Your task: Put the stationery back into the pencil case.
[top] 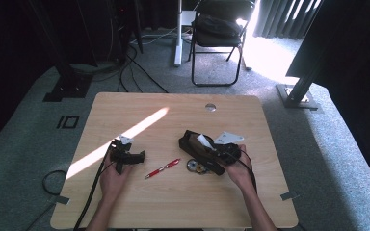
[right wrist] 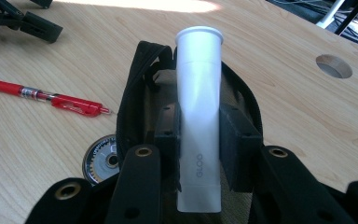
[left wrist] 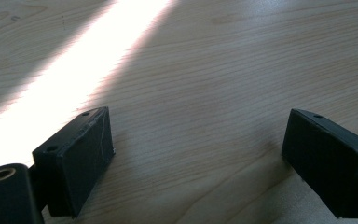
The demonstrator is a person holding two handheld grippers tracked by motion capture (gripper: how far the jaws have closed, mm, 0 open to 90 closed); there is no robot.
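Note:
My right gripper (right wrist: 199, 116) is shut on a white tube (right wrist: 198, 70) marked GLOO, which stands tilted over an open black pouch (right wrist: 137, 84). In the high view that gripper (top: 211, 147) and the tube (top: 203, 141) sit over the pouch (top: 189, 143) right of the table's middle. My left gripper (left wrist: 198, 126) is open with bare wood between its jaws; in the high view it (top: 134, 158) rests at the left. A red pen (top: 163, 168) lies between the two hands, pen (right wrist: 51, 98) tip toward the pouch.
A round metal disc (right wrist: 100, 158) lies against the pouch's near side. A bright strip of sunlight (top: 125, 137) crosses the wooden table (top: 173, 202). A cable hole (top: 210, 107) sits near the far edge. A folding chair (top: 219, 33) stands beyond the table.

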